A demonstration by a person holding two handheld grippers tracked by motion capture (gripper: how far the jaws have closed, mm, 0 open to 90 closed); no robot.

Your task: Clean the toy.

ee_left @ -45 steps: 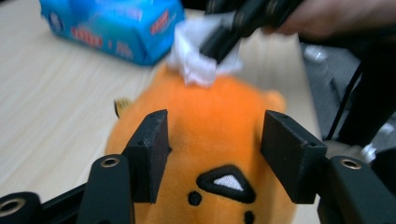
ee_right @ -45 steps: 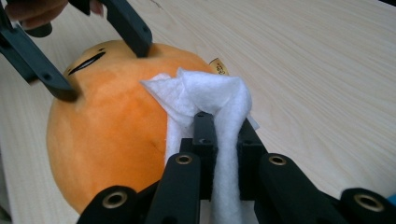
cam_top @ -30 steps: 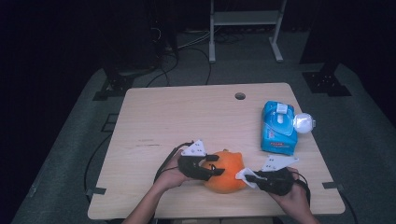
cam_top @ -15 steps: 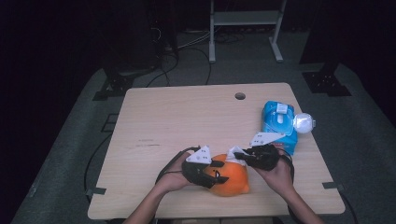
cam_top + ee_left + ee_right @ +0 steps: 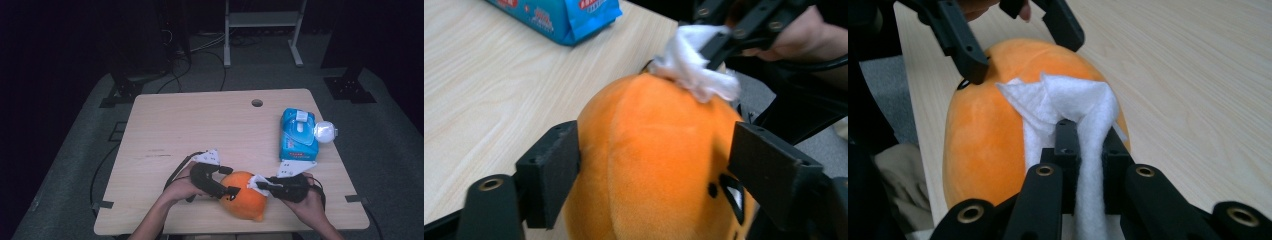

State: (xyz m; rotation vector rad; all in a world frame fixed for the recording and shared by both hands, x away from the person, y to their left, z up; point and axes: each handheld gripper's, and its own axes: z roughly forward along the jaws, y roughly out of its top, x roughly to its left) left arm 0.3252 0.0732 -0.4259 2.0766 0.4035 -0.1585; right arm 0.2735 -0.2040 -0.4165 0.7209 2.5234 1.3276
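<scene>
Near the table (image 5: 165, 125) front edge: orange plush (image 5: 244, 196) lying lengthwise toward the person, straddled by left gripper (image 5: 227, 181), jaws just opened wide, pads apparently off its flanks. Right gripper (image 5: 261, 185), clamped on white wipe (image 5: 696, 65), pressing it onto the plush top. Soft, rounded, small black face marks.

A recording lab or studio is suggested rather than a home: a single light wooden tabletop (image 5: 200, 125) with a cable hole (image 5: 257, 103) is set on grey carpet (image 5: 390, 150) and ringed by black backdrop. Cables (image 5: 200, 47), black stand bases (image 5: 350, 87) and a white metal frame (image 5: 262, 30) are seen behind it.
</scene>
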